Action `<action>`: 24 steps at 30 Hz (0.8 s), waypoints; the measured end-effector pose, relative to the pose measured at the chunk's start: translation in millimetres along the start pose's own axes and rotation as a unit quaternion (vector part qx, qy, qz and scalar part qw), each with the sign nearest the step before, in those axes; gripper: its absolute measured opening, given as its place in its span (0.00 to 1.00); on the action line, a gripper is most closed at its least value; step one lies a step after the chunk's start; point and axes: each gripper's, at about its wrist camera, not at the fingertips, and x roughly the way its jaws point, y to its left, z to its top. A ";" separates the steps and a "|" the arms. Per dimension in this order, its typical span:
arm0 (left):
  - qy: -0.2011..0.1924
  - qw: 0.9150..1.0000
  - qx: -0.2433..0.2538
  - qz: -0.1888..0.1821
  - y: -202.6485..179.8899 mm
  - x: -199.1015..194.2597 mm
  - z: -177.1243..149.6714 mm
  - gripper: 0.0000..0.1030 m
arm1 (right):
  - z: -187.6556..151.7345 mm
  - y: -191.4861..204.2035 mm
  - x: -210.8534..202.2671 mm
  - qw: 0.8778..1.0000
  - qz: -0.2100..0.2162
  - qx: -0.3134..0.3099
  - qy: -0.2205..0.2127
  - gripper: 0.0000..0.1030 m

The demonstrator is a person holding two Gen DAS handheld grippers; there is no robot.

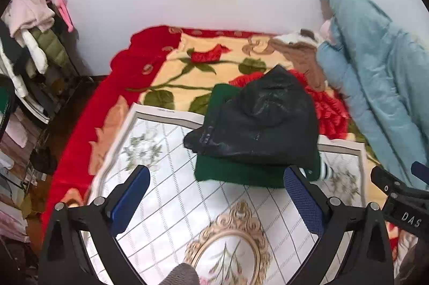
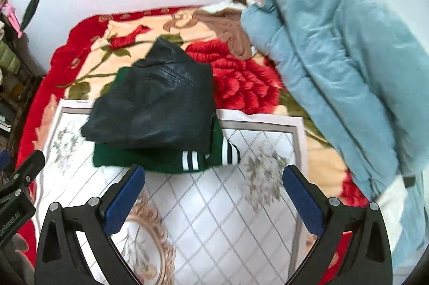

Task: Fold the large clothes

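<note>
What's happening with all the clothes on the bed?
Someone is folding big clothes with a gripper in each hand. Right now the left gripper and right gripper are both open and empty, above the white floral mat. A folded black jacket sits on a folded green sweater. A light blue puffer coat lies unfolded to the right.

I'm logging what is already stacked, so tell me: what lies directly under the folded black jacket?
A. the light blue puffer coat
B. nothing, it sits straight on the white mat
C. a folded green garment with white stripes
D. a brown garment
C: the black jacket rests on top of the folded green garment, whose white-striped cuffs stick out at its edge; the light blue puffer coat lies apart, to the right.
</note>
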 end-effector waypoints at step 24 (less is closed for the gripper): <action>-0.102 0.995 0.002 -0.022 58.3 -328.1 -70.6 0.99 | -157.4 -7.7 -434.0 0.987 -0.044 0.029 -0.151 1.00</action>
